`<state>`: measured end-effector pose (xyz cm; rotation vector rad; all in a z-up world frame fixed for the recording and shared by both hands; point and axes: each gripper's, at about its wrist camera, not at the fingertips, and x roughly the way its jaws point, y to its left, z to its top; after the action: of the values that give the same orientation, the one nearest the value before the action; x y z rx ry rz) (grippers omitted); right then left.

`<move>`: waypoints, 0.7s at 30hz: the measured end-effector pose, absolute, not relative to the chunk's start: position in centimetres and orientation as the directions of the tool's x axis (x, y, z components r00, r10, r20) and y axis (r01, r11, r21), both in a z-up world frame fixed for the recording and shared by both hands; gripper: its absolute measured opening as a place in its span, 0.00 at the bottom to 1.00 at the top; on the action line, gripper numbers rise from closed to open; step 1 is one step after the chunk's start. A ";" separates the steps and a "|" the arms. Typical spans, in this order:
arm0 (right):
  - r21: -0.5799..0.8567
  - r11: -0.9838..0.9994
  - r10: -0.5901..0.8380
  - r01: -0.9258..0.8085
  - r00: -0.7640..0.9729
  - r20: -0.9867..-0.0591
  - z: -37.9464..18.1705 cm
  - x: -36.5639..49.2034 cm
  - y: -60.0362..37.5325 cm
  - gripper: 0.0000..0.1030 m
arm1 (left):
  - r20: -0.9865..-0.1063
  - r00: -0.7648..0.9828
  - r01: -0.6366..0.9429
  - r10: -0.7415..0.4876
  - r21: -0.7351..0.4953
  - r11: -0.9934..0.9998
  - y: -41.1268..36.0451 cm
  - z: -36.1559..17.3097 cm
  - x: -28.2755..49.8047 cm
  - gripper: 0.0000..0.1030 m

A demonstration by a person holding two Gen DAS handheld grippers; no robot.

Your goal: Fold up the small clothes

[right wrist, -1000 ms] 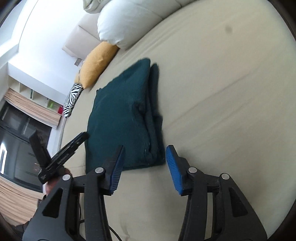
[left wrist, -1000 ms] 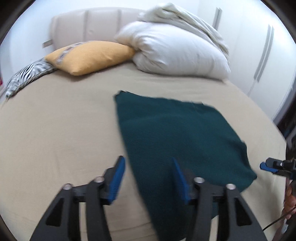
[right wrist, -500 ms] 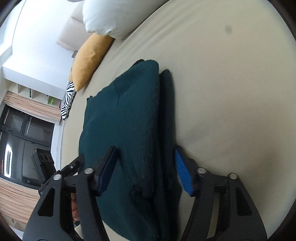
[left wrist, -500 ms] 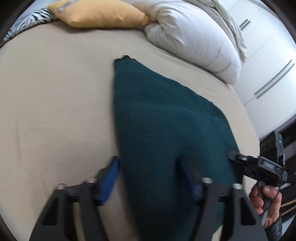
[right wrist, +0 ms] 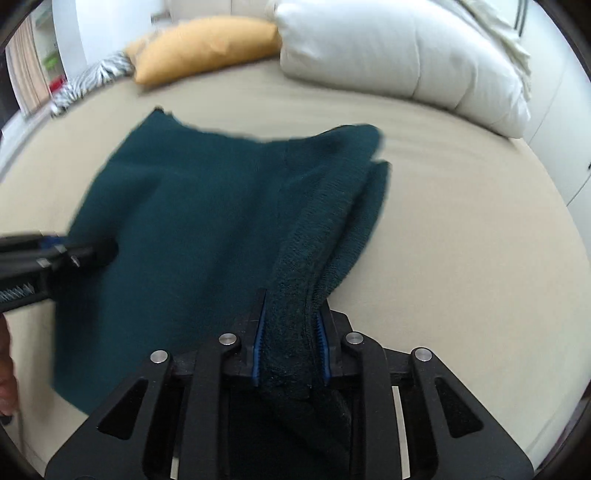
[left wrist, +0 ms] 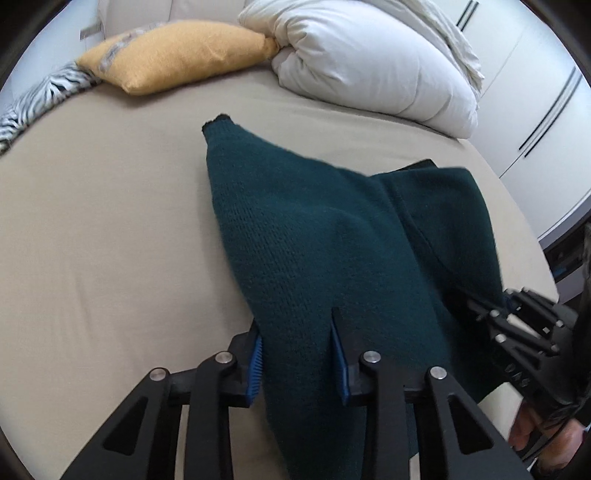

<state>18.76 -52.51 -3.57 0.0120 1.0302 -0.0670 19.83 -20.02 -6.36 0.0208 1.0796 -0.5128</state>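
On the beige bed (left wrist: 110, 221), a dark green knitted garment (left wrist: 303, 229) is lying partly folded near the middle of the sheet, its far corner pointing toward the pillows and its near edges being gathered up at both sides. The left gripper (left wrist: 301, 354) is closing on the near left edge of the garment, with the knit bunched between its blue-padded fingers (left wrist: 255, 363) and already touching both pads. The right gripper (right wrist: 290, 339) is also closing, its fingers (right wrist: 258, 332) pinching a thick roll of several layers at the garment's right edge, where the fabric is rising off the sheet in a ridge. In the left wrist view the right gripper is showing at the lower right, partly blurred, with a person's hand (left wrist: 535, 439) beneath it; in the right wrist view the left gripper is reaching in from the left edge over the cloth. Behind the garment, well apart from it, a mustard yellow cushion (left wrist: 177, 55) is lying against the padded headboard (left wrist: 207, 9), touching a big white pillow (left wrist: 369, 59) with a pale blanket (left wrist: 450, 40) draped over it. A zebra-striped cushion (left wrist: 40, 99) is sitting at the far left corner of the bed, just beside the yellow one. White wardrobe doors (left wrist: 543, 110) are standing past the right side of the bed. The sheet around the garment is lying bare between the garment and the pillows.
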 end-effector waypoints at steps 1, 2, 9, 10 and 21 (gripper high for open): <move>-0.013 0.998 -0.041 0.057 0.528 -0.848 -2.7 18.1 -52.2 0.19 | -0.841 0.383 0.417 -0.383 -0.213 0.884 -19.4 -5.8 19.2 0.33; -0.004 0.999 -0.029 0.046 0.546 -0.837 -1.8 17.3 -51.6 0.19 | -0.834 0.400 0.424 -0.380 -0.199 0.883 -18.6 -5.1 18.3 0.33; 0.015 0.994 0.077 -0.104 0.618 -0.783 3.6 11.0 -43.8 0.19 | -0.798 0.488 0.395 -0.354 -0.160 0.905 -8.2 -0.4 12.9 0.32; 0.041 0.992 0.109 -0.122 0.621 -0.777 4.3 10.3 -42.6 0.19 | -0.795 0.497 0.389 -0.348 -0.154 0.908 -7.0 0.0 12.3 0.32; 0.193 0.955 0.290 -0.226 0.565 -0.773 4.9 5.0 -30.8 0.19 | -0.817 0.491 0.323 -0.303 -0.152 0.934 3.1 -1.2 7.3 0.33</move>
<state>4.98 -30.83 4.85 0.0748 0.9220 0.3039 7.32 3.09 -1.15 0.0225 0.9870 -0.3798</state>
